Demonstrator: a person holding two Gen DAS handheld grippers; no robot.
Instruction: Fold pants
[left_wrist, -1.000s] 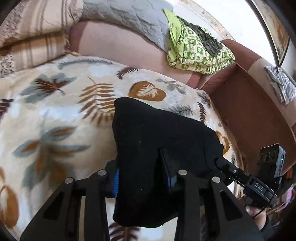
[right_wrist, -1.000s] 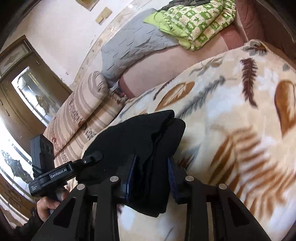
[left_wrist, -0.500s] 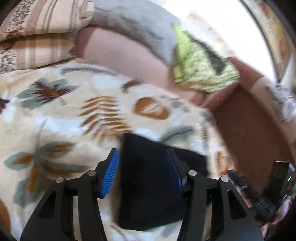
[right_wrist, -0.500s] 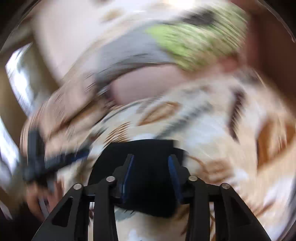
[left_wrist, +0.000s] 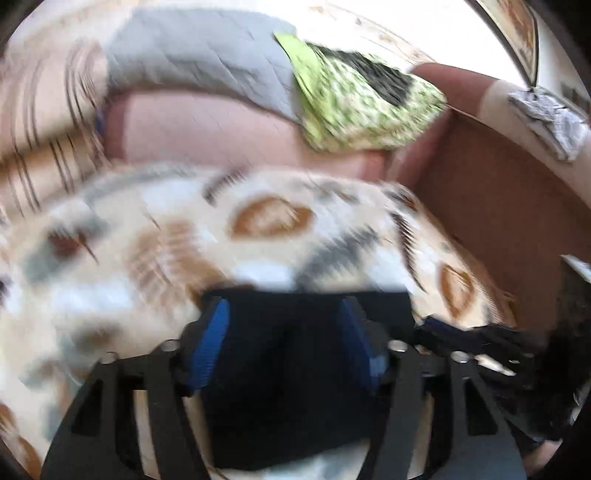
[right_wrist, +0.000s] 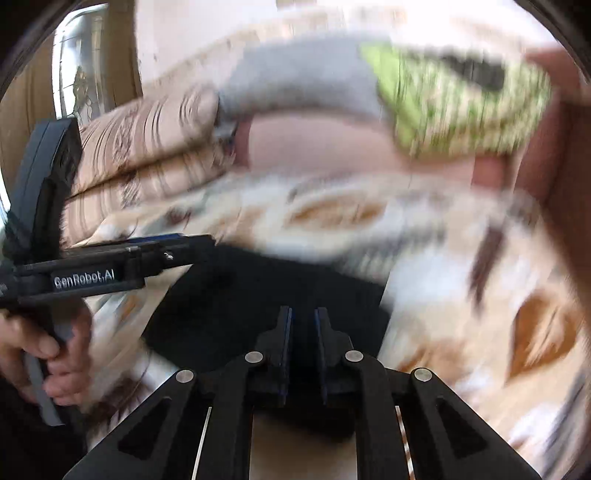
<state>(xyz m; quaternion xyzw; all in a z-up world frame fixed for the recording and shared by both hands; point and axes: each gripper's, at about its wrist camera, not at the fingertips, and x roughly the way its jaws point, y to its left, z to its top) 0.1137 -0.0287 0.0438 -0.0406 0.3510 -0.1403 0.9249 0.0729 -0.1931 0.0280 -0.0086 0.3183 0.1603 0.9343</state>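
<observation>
- Fingers (left_wrist: 207, 347) of the left gripper (left_wrist: 284, 339) stand wide and are opening; the black pants (left_wrist: 295, 369) lie between them, but the blue pads look clear of the cloth, so I read this as a release, not a hold.
- Fingers (right_wrist: 284, 347) of the right gripper (right_wrist: 303, 332) are nearly together and closing. The narrow gap between them looks dark, with the pants right beneath, and the blur hides whether any cloth is pinched.
- Pants (right_wrist: 266, 302) sit as a compact dark rectangle on the leaf-print blanket (left_wrist: 266, 218), at 6 o'clock in both wrist views, flat and already folded small.
- Left gripper shows in the right wrist view at 9 o'clock (right_wrist: 207, 243), held by a hand (right_wrist: 48, 354), its tip at the bundle's left edge.
- Right gripper appears only as a dark blurred shape at 3 to 4 o'clock (left_wrist: 428, 325) in the left wrist view.
- Farther out, a green patterned cloth (left_wrist: 365, 107) and a grey quilt (left_wrist: 199, 66) lie at 12 to 1 o'clock, with a striped cushion (right_wrist: 147, 147) at 10 o'clock.
- Judged from the neat bundle, folding seems about finished and this is the letting-go step.
- Next move calls for both grippers backing off without dragging a layer, then perhaps a light press to flatten the top.
</observation>
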